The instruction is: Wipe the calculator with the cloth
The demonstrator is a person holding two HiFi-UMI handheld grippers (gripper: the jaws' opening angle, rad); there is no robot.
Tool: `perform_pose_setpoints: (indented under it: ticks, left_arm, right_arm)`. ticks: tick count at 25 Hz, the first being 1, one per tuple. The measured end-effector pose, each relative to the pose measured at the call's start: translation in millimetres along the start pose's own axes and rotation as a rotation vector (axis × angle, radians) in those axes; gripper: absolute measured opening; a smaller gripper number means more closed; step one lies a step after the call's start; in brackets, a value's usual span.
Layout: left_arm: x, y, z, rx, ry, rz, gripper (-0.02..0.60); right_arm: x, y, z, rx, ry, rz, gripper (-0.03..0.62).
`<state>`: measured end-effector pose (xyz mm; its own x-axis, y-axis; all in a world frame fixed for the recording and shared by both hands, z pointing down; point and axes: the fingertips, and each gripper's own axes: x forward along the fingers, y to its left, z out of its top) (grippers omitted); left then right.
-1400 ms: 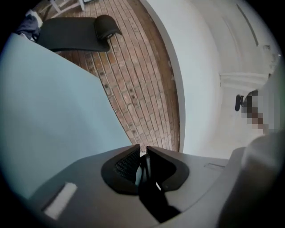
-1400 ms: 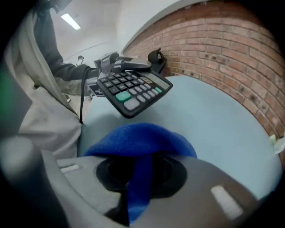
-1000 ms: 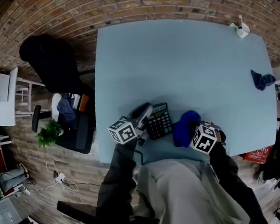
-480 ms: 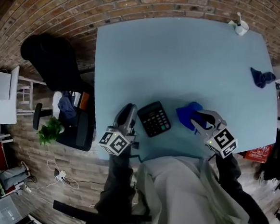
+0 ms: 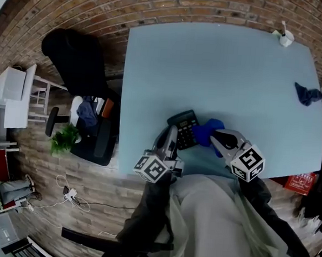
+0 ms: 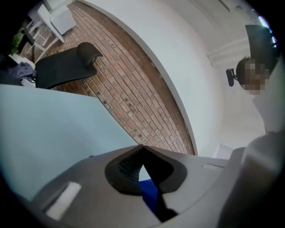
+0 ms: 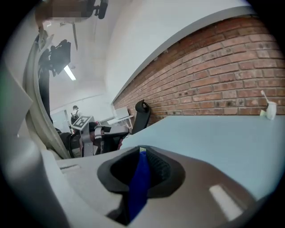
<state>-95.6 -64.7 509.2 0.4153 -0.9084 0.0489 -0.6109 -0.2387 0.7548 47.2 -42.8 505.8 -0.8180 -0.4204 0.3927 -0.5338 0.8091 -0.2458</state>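
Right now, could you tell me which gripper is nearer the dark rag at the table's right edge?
Right. The right gripper is left of the rag; the left gripper is farther left, past the calculator.

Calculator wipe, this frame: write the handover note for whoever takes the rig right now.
Left gripper: jaws together, nothing held. Its tip is at the left edge of the calculator; whether it touches can't be told.
Right gripper: jaws shut on the blue cloth.
Things: the calculator lies flat near the front edge of the table, and the cloth is bunched against its right side.
Done: cloth picked up and brought to the calculator.
Left: sweep the cloth across the keys and display, probably steadying the calculator with the left gripper. How much is already wiped doesn't show.
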Motion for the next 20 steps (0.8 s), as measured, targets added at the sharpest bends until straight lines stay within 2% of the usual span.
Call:
perform_pose_setpoints:
  ticks: [20]
  left_arm:
    - [-22,-2,-12,-0.069,-0.025,0.022,0.006]
  right_arm:
    - [-3,21,-31,0.061,0.039,0.01,0.048]
